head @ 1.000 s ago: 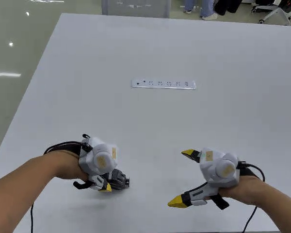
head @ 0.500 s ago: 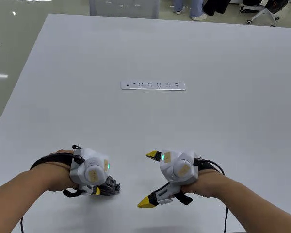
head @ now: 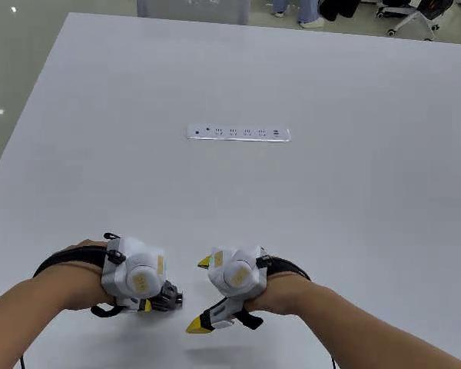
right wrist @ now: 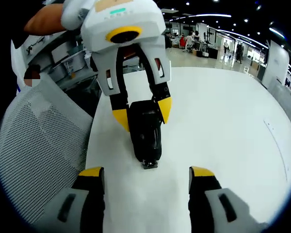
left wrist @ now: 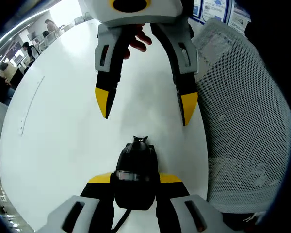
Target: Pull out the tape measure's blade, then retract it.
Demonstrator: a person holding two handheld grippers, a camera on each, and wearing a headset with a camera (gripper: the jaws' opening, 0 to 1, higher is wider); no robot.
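Note:
A black tape measure (head: 170, 297) sits low over the white table (head: 330, 192), with my left gripper (head: 160, 300) shut on its sides. In the left gripper view the tape measure (left wrist: 136, 167) lies between my left gripper's (left wrist: 136, 178) yellow tips, its blade hook (left wrist: 139, 140) pointing forward. My right gripper (head: 200, 295) stands open just right of the case, jaws facing it. The right gripper view shows my right gripper (right wrist: 146, 172) open, with the tape measure (right wrist: 145, 132) and its hook (right wrist: 149, 165) just beyond its tips, not between them. No blade is drawn out.
A white power strip (head: 238, 133) lies flat near the table's middle. Both hands are close to the table's near edge. A grey mesh chair (left wrist: 237, 121) stands beside that edge. Office chairs and people are far behind the table.
My right gripper has moved left, closing the gap to the left gripper and the tape measure. The left gripper has kept its hold. The head camera has shifted a little.

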